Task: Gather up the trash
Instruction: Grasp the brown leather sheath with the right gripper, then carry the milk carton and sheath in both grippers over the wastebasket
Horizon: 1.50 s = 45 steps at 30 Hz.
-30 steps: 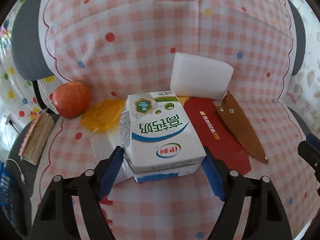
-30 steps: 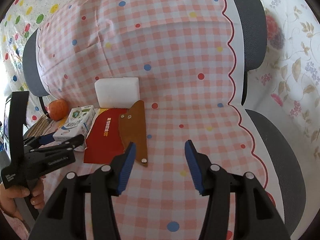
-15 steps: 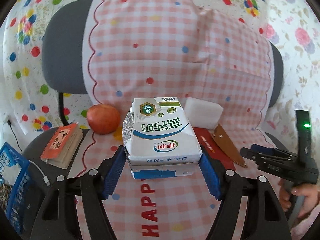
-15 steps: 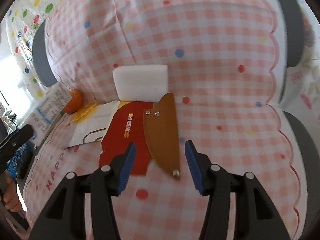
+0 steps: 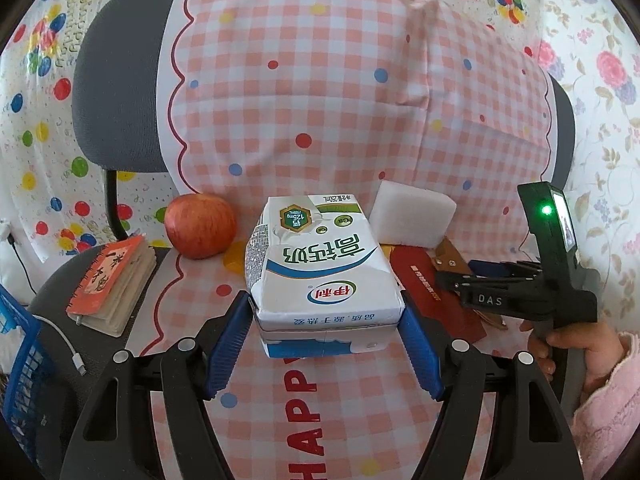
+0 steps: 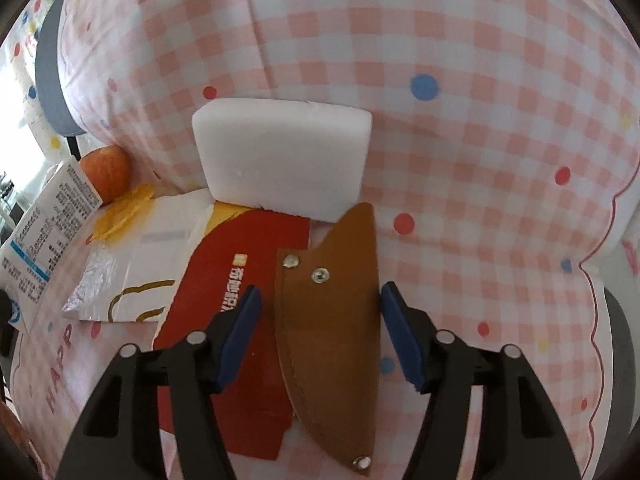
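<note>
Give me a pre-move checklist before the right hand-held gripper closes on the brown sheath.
1. Left hand-held gripper clamped on the milk carton, pads on both sides: ok.
2. Carton lifted clear of the checked cloth: ok, as far as the left wrist view shows.
3. Right hand-held gripper open, jaws having just widened: ok.
4. Brown sheath between its fingers: ok; the right pad looks at the edge, contact cannot tell.
5. Red card under the sheath and left finger, risk of pinching both: not ok.
6. White foam block clear of the fingers: ok.
</note>
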{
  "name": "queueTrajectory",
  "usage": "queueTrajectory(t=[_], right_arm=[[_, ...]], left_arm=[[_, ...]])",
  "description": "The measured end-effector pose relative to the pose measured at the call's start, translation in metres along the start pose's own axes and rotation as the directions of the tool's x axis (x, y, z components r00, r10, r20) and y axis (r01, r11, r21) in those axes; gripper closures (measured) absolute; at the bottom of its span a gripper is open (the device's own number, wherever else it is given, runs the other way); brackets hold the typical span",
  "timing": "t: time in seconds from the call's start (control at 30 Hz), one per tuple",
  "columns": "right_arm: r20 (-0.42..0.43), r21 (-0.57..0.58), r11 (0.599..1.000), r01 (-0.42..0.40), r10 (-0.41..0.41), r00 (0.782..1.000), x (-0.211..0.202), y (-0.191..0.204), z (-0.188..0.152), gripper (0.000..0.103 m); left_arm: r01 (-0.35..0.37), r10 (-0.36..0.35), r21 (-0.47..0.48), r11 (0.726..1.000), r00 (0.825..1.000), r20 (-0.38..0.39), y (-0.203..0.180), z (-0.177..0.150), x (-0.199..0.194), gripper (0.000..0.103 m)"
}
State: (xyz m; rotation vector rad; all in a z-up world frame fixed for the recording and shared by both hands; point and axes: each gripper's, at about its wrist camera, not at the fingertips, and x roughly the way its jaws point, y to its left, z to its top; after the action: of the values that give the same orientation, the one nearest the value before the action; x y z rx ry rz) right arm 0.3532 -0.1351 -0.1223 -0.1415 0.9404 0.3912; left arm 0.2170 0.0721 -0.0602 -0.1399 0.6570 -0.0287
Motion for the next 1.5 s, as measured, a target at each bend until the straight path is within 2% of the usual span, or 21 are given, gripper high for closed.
queueTrajectory(t=[0.13, 0.23, 0.37, 0.57, 0.8, 0.93, 1.13, 1.3, 1.5], right_arm=[[0.016, 0.03, 0.999, 0.022, -0.022, 1.0, -0.006, 0.002, -0.004, 0.051], [0.074, 0.073, 0.997, 0.021, -0.026, 0.997, -0.043, 0.005, -0.028, 0.051], [0.145, 0.113, 0.993, -0.027, 0.01, 0.989, -0.1, 0.011, -0.069, 0.051], [0.215, 0.121, 0.991, -0.056, 0.029, 0.976, -0.171, 0.017, -0.132, 0.051], [0.24, 0.148, 0.988, -0.033, -0.004, 0.971, -0.219, 0.018, -0.197, 0.051], [0.259, 0.204, 0.979, -0.006, -0.048, 0.965, -0.245, 0.009, -0.236, 0.051], [0.262, 0.288, 0.955, 0.068, -0.147, 0.954, -0.273, -0.009, -0.284, 0.051], [0.252, 0.37, 0.918, 0.14, -0.244, 0.936, -0.301, -0.031, -0.321, 0.05], [0.224, 0.462, 0.861, 0.211, -0.344, 0.912, -0.319, -0.06, -0.359, 0.05]], left_arm=[[0.009, -0.009, 0.0, 1.0, 1.0, -0.004, -0.003, -0.003, -0.007, 0.031], [0.025, -0.025, 0.024, 0.999, 1.0, 0.006, -0.009, -0.013, -0.027, 0.031], [0.047, -0.046, 0.029, 0.998, 0.999, -0.009, -0.021, -0.04, -0.052, 0.031], [0.124, -0.123, 0.04, 0.992, 0.992, -0.031, -0.047, -0.089, -0.089, 0.031], [0.221, -0.221, 0.104, 0.97, 0.975, -0.017, -0.086, -0.128, -0.126, 0.031], [0.266, -0.267, 0.148, 0.953, 0.964, -0.014, -0.108, -0.143, -0.141, 0.031], [0.354, -0.351, 0.222, 0.909, 0.935, -0.054, -0.151, -0.164, -0.15, 0.031], [0.445, -0.437, 0.291, 0.847, 0.894, -0.097, -0.195, -0.183, -0.155, 0.031], [0.523, -0.494, 0.337, 0.783, 0.852, -0.175, -0.24, -0.205, -0.143, 0.031]])
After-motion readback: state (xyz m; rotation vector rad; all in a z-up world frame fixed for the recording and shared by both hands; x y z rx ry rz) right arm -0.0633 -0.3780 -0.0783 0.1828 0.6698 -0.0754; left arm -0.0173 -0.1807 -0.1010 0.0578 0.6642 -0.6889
